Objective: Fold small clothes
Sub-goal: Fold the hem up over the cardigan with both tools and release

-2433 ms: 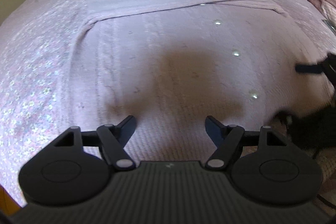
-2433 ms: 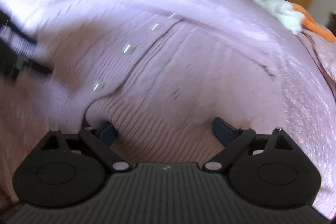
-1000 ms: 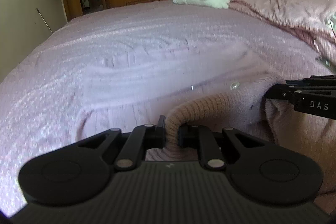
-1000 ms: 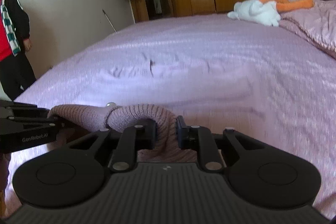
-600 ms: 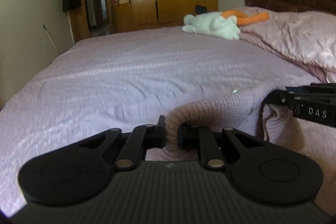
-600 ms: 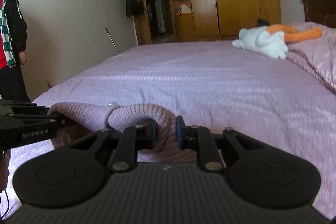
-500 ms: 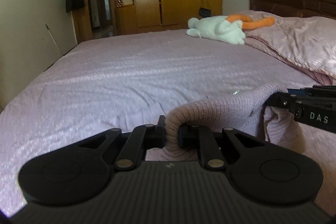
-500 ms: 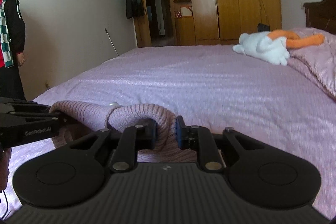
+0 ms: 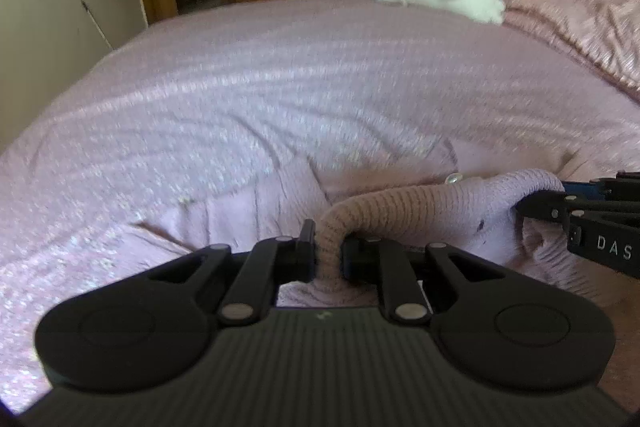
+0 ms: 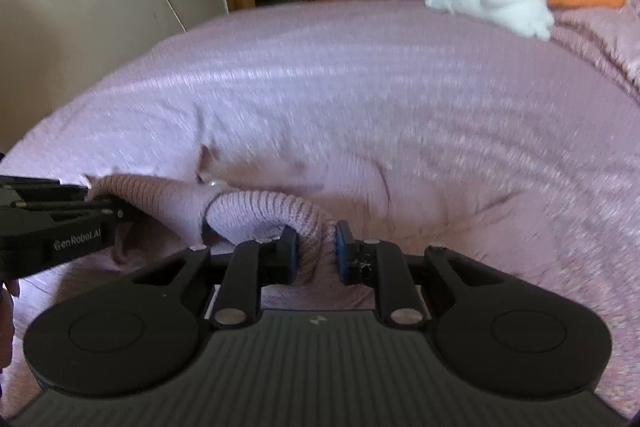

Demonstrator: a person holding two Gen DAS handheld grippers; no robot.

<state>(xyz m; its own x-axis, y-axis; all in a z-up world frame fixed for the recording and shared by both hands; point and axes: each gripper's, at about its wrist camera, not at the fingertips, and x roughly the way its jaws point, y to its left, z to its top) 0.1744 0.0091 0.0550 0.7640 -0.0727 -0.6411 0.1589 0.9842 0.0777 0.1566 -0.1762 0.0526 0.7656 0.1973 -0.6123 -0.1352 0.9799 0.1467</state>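
— What do the tools look like?
— The left gripper is matte black, ribbed body, round silver pivot screws.
— And the right gripper?
— Same build, blue pads; white "DAS" lettering on its side.

Soft daylight, motion blur across the bedspread, fisheye bending at edges.

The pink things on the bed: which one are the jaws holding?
The ribbed knit sweater, pinched by both grippers; the bedspread and the quilt lie untouched.
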